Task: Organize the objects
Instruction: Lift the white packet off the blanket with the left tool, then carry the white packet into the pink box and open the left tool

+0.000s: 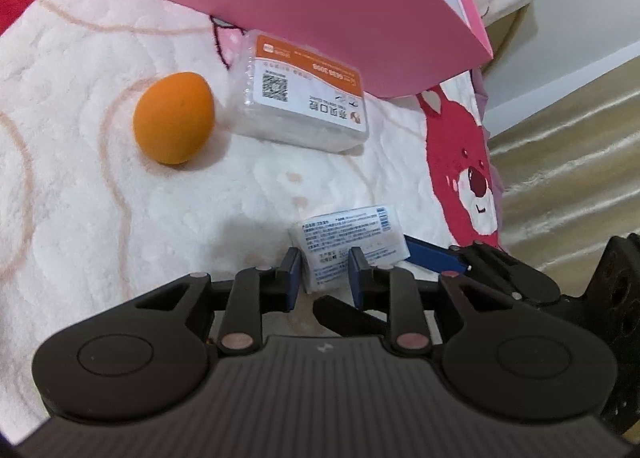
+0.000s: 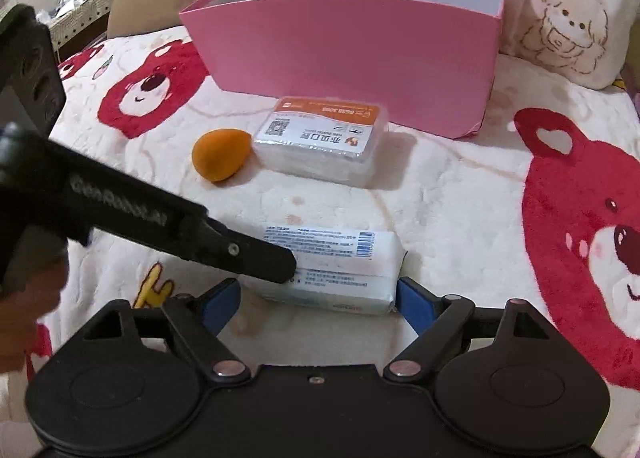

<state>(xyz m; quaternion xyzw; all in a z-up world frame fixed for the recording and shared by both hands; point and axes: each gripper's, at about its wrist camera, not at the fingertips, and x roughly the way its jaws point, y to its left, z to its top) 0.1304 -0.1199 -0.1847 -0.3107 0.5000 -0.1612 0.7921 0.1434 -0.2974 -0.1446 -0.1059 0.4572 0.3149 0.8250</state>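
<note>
A plush cream blanket point(image 2: 460, 194) with red bears covers the bed. Nearest, the soft white tissue pack point(image 2: 332, 270) lies at six o'clock: left gripper point(image 1: 325, 272) is clenched across one end, right gripper point(image 2: 318, 298) spread wide around its length, not squeezing. It looks light and squashy, so grip mid-body. Beyond, at eleven, sit an orange sponge egg point(image 2: 221, 154), then a clear plastic case point(image 2: 324, 144), and at twelve the pink box point(image 2: 352, 66).

Left gripper point(image 1: 326, 272): low, jaws narrowed onto the pack's end.
Right gripper point(image 2: 318, 298): low, jaws spread wide, straddling the pack's length.
</note>
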